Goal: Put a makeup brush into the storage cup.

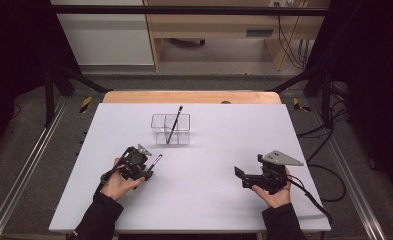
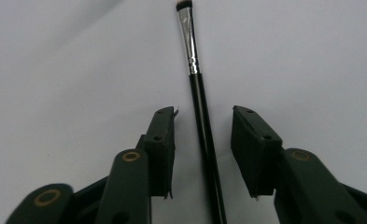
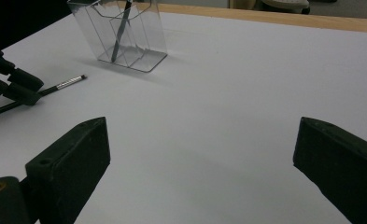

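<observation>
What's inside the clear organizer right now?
The clear organizer holds one dark brush, standing tilted with its top end above the rim. The see-through walls show nothing else in the compartments. Whether its bristle end points down is hard to tell.

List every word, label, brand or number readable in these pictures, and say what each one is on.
None can be read. The makeup brush between the left gripper jaws bears no visible lettering. The clear organizer, the white table and the right gripper are unmarked.
</observation>
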Available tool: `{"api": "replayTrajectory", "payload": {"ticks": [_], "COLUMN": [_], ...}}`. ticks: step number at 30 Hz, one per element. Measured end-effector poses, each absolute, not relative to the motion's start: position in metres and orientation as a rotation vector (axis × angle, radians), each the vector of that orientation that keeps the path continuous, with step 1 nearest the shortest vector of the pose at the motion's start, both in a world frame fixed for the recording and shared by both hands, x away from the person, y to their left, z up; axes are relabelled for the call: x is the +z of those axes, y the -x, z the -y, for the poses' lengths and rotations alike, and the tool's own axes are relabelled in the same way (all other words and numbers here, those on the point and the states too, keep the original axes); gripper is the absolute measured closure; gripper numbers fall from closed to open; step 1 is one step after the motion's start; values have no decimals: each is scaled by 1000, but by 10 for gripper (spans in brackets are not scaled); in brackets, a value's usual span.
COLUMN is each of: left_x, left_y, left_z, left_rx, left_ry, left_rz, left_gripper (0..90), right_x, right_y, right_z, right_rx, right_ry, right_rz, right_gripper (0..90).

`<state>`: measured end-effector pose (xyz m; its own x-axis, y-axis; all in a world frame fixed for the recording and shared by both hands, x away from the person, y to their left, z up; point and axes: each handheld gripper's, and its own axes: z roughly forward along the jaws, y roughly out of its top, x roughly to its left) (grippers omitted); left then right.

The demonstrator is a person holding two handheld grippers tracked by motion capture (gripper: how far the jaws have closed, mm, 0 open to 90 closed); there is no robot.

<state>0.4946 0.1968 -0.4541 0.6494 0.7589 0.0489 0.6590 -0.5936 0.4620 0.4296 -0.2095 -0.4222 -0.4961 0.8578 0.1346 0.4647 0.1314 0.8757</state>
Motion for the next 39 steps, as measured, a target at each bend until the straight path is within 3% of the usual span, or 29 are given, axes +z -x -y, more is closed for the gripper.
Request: {"api": "replayTrajectory", "payload": {"ticks": [3,22,39], "left_x": [-454,-452,-451], "left_y": [-493,-491,-487], "left_z": [-196,-197,-193], "left_rx": [325,274,311], "left_ry": [-2462,-2480,-2505], "left_rz": [-1117,-1145,-1105], "left_gripper": [671,807,833], "right_x": [-422,-423,-423], "right_y": [-429,-430,-430], "right_z": [210,209,208], "right_rx": [1327,1329,1331], "right_ry": [-1273,-1276,-1277], "right_rz": [-2011,-2023,-2026], "right_gripper": [45,45,45]}}
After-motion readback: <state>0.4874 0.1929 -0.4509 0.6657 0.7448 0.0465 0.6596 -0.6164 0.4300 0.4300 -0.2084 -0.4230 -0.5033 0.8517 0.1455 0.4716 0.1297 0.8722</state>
